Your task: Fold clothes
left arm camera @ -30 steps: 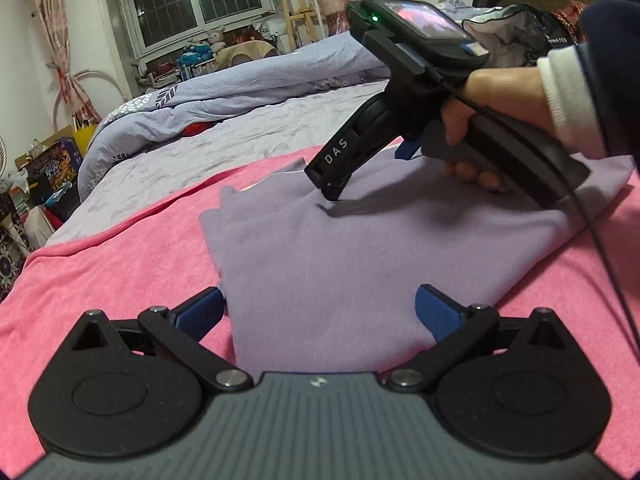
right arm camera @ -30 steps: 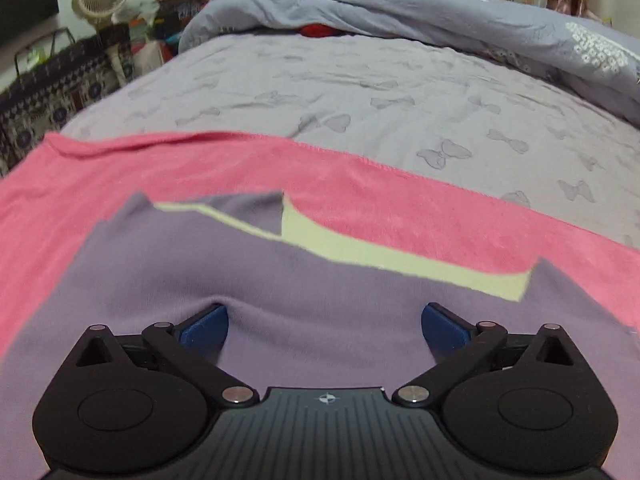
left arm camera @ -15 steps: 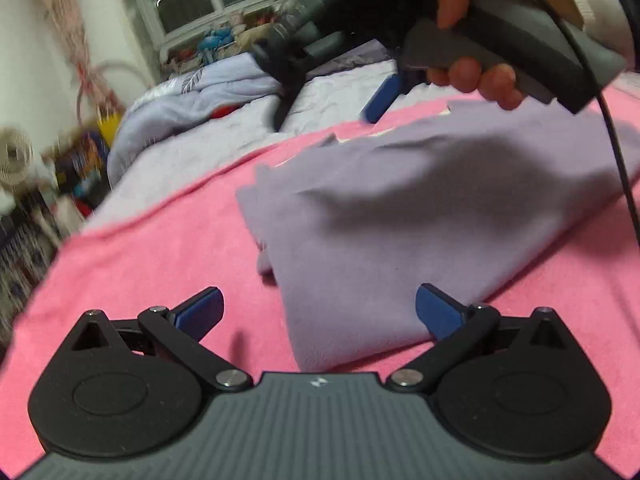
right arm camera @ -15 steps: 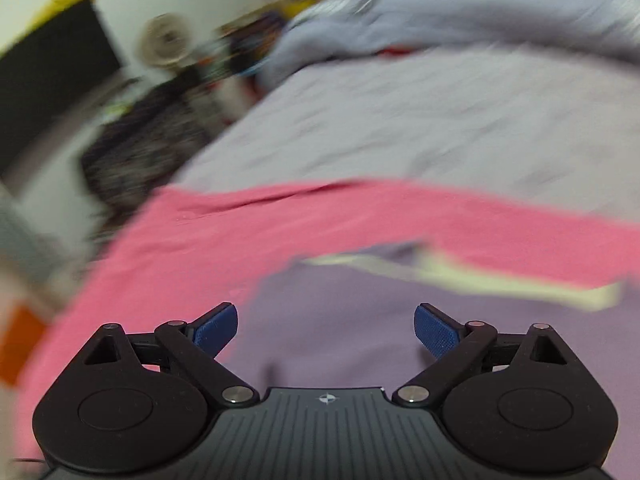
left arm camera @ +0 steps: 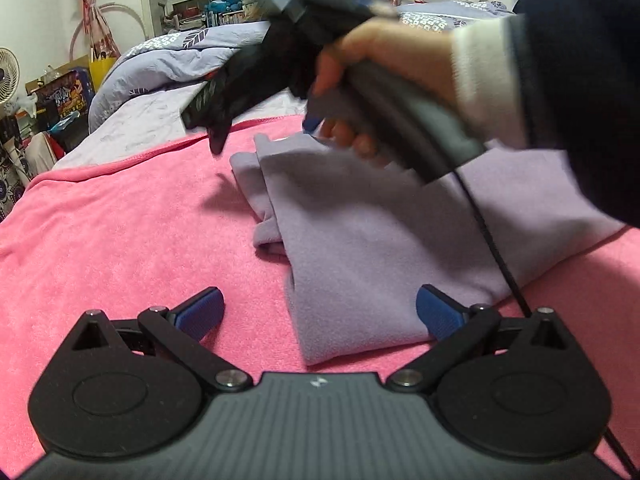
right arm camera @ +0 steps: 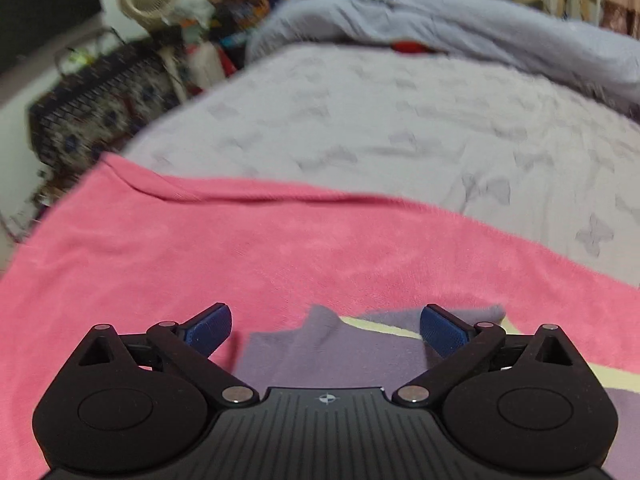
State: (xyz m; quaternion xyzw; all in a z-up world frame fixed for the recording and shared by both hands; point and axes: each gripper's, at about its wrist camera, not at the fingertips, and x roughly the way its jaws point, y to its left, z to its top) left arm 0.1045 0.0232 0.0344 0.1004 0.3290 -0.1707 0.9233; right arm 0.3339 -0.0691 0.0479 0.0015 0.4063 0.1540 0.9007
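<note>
Mid-fold on the lilac garment (left arm camera: pixel 372 248): it lies part-folded on the pink towel (left arm camera: pixel 120 232) spread over the bed, doubled layers bunched along its left edge. I judge one fold is in and I'm repositioning for the next

My left gripper (left arm camera: pixel 318 312) hangs low over the garment's near corner, jaws spread wide, nothing pinched; cloth sits between the blue pads but they don't press it. My right gripper (right arm camera: pixel 326 330) is up off the fabric over the far end, jaws opening out to full width, empty, garment below them and not touched

Next move, my guess: pick an edge or corner, drop the jaws onto it, close on all layers, carry it across. Needs a clean bite so the lower layer doesn't drag or the bunch get worse

View differences: left wrist view shows the whole garment, the bunched side, plus the person's hand (left arm camera: pixel 384 76) on the right gripper's handle, dark sleeve, cable trailing. Right wrist view shows only the far end but reveals a pale yellow band (right arm camera: pixel 384 328) on the garment, hidden from the left view, and the grey sheet (right arm camera: pixel 400 128) beyond the towel. It is motion-blurred
</note>
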